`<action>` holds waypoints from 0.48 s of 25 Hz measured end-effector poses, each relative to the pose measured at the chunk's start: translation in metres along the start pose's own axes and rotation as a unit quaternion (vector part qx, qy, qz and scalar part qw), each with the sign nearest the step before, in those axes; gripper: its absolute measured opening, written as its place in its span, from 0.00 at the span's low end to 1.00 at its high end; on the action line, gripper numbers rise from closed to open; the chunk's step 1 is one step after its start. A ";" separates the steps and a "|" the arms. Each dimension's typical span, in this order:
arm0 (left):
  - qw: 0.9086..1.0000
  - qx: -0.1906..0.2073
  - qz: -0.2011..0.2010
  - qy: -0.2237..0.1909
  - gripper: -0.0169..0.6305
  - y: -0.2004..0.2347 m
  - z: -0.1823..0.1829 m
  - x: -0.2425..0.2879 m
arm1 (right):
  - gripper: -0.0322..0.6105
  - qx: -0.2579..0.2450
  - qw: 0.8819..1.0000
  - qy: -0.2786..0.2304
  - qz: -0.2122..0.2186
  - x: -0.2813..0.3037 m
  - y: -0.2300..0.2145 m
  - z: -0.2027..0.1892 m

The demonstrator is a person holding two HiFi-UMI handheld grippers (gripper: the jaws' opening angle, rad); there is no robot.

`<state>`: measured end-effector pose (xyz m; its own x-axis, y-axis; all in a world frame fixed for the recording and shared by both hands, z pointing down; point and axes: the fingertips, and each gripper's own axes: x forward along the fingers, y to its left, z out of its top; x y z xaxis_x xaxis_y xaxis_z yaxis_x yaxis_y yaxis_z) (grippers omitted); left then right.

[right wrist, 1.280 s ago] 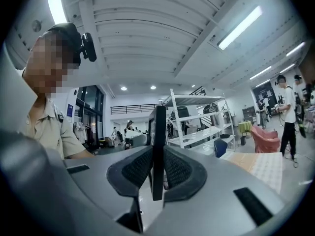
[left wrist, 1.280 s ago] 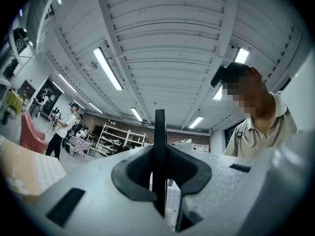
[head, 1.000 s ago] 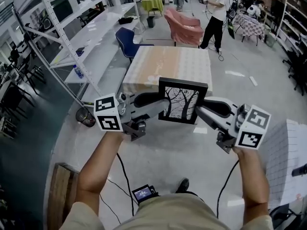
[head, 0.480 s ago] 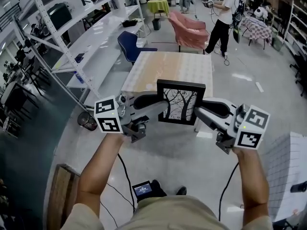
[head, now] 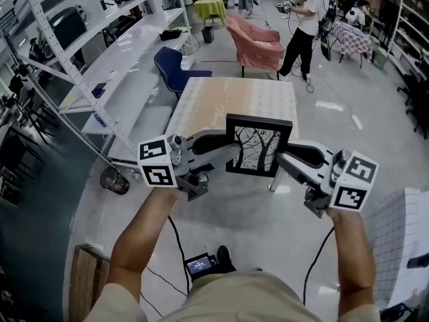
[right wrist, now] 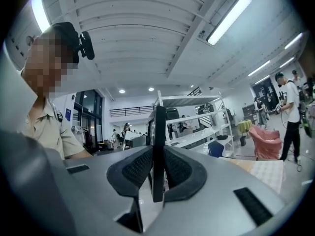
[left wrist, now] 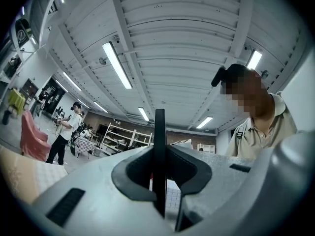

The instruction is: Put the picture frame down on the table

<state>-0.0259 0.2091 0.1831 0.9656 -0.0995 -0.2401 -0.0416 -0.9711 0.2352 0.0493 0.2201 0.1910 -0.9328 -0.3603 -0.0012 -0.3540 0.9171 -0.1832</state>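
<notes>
A black picture frame [head: 258, 145] with a bare-tree print hangs upright in the air over the near edge of the cloth-covered table [head: 234, 96]. My left gripper [head: 231, 151] is shut on the frame's left edge, and my right gripper [head: 283, 156] is shut on its right edge. In the left gripper view the frame [left wrist: 159, 161] shows edge-on as a thin dark bar pinched by the jaws. The right gripper view shows the same thin edge of the frame [right wrist: 158, 151] clamped between ribbed pads [right wrist: 138, 168].
White metal shelving [head: 87, 66] runs along the left. A blue chair [head: 171, 62] and a pink armchair [head: 255, 42] stand beyond the table. A person [head: 301, 25] stands at the back right. A white gridded surface [head: 402, 247] sits at the right; cables trail on the floor.
Both grippers and the frame have moved forward, closer to the table's near edge. The grip on the frame is unchanged.
</notes>
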 end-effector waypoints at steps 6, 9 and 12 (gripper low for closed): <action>1.000 -0.001 -0.027 0.004 0.14 0.040 0.018 -0.031 | 0.15 -0.004 1.000 -0.007 -0.028 0.048 -0.022 0.005; 0.999 -0.002 -0.041 0.000 0.14 0.061 0.022 -0.034 | 0.15 -0.005 0.999 -0.005 -0.043 0.060 -0.038 0.006; 0.999 -0.010 -0.051 -0.005 0.14 0.083 0.023 -0.037 | 0.15 -0.001 0.998 -0.001 -0.056 0.071 -0.056 0.004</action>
<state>-0.0713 0.1268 0.1897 0.9621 -0.0030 -0.2728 0.0617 -0.9717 0.2281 0.0027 0.1427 0.1968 -0.8873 -0.4610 0.0164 -0.4561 0.8715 -0.1804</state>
